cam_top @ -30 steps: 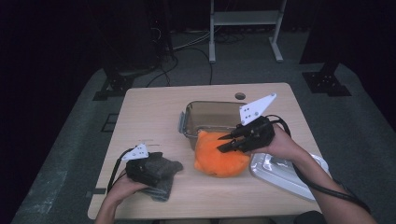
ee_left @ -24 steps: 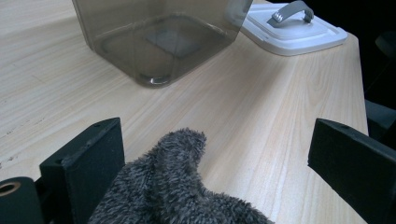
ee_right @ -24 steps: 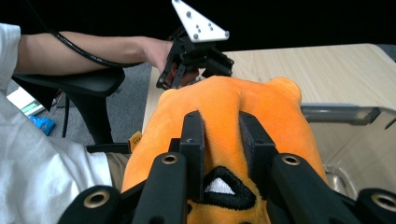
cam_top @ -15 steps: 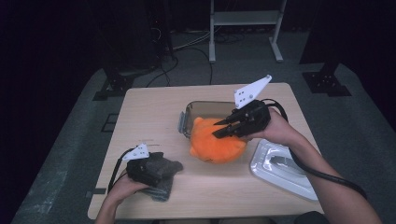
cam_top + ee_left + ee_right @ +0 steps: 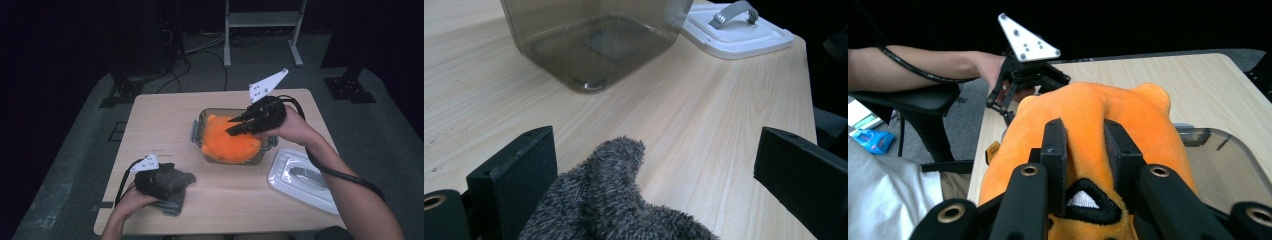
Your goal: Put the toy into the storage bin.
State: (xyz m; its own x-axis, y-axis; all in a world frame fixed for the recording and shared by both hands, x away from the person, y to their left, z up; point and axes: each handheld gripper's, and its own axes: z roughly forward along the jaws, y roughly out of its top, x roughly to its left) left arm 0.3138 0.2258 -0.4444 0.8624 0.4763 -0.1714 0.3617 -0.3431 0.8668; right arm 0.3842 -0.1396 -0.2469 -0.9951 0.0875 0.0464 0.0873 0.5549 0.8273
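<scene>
An orange plush toy (image 5: 230,144) (image 5: 1088,112) hangs over the clear plastic box (image 5: 199,125) at the table's middle. My right gripper (image 5: 236,128) (image 5: 1083,131) is shut on it, both jaws pinching a fold of plush. Through the box wall (image 5: 594,45) in the left gripper view, the bottom looks bare. At the front left a grey fuzzy cloth (image 5: 176,189) (image 5: 614,205) lies on the table. My left gripper (image 5: 167,179) (image 5: 656,150) rests over the cloth, open. The cloth lies against one jaw and well clear of the other.
The box's white lid (image 5: 300,177) (image 5: 734,30) with a grey handle lies flat at the front right. Bare wood stretches between the cloth and the box. Beyond the table stand dark stands and cables on the floor.
My right gripper has carried the orange plush up and away from the table's front, from in front of the box to over it. The left gripper and cloth have stayed put.
</scene>
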